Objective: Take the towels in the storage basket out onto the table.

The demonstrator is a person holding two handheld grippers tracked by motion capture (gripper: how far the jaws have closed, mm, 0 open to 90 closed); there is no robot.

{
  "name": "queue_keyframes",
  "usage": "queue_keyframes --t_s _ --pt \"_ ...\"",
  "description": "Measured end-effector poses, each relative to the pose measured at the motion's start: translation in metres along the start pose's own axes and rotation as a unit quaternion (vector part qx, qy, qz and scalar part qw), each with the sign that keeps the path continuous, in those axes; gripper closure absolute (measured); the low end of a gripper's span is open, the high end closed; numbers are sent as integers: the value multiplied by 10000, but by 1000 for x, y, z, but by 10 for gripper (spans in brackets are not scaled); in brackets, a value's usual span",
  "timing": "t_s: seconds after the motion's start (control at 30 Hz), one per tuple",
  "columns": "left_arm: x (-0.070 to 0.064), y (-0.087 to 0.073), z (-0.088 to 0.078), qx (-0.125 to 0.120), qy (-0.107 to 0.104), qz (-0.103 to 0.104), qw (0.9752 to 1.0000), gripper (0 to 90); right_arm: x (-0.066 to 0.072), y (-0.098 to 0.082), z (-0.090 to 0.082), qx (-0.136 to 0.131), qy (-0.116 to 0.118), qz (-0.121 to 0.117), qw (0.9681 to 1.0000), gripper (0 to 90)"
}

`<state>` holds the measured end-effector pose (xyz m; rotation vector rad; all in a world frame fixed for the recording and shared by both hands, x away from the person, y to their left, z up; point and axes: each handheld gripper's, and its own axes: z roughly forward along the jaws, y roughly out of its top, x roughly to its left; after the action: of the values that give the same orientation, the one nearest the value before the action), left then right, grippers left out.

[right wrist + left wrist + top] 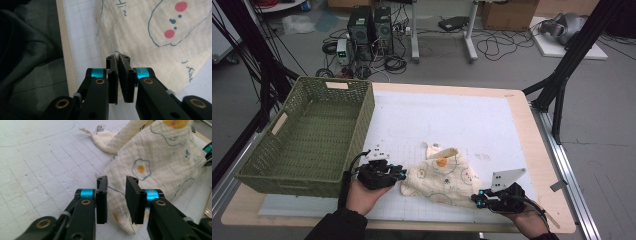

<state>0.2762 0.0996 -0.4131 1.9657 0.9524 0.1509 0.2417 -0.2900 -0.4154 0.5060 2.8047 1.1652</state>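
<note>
Black jaws of the left claw (116,200) are seen parted to a middling gap, with the cloth (150,167) lying under and just beyond them; no fabric is pressed between the pads, so nothing is held on that side. Beside it in the high view, the left claw (398,174) sits at the cloth's (442,177) left edge, touching or nearly so. Nearest the person on the other side, the right claw (119,60) is seen nearly closed, and a thin lip of the cloth (150,37) appears to be pinched at the jaw tips, though how deep the bite goes cannot be told. In the high view the right claw (479,199) is placed at the cloth's near right corner.

Beyond both claws the cloth is spread in a rumpled heap on the white mat (452,120), one corner with a small tag pointed away from the claws. Further off, to the left of the left claw, the green basket (287,150) is set on the table, apart from the cloth.

Several slips are judged possible. With one side released, the cloth could be dragged askew by the right claw alone. So shallow a pinch could let the hem slide free when lifted. If the left claw is closed without being lowered, only air may be caught, or two layers may be bunched together.
</note>
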Motion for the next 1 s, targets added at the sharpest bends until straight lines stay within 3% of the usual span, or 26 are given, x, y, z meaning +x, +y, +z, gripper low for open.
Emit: queue_keyframes --t_s 0.07,0.23,0.47,0.57,0.67,0.8,1.0 --pt "1 -1 2 94 -75 38 9999 628 -3 2 -2 -106 -82 55 9999 765" --pt "-5 -10 12 399 -157 243 9988 599 -8 -1 3 2 -68 2 10000 673" --pt "-11 -16 28 787 -141 507 9955 679 -9 -6 18 223 -28 13 9997 694" --pt "-13 -17 30 720 17 668 9952 779 -11 -6 20 211 -79 15 9997 770" --pt "-10 -17 29 728 27 610 9955 887 -12 -5 20 243 -111 13 9996 850" --pt "-11 -18 20 708 3 604 9957 893 -10 -4 17 227 -31 -47 9997 884" --pt "-15 -19 -6 522 -40 577 9970 894 2 -1 2 15 12 -126 9999 886"
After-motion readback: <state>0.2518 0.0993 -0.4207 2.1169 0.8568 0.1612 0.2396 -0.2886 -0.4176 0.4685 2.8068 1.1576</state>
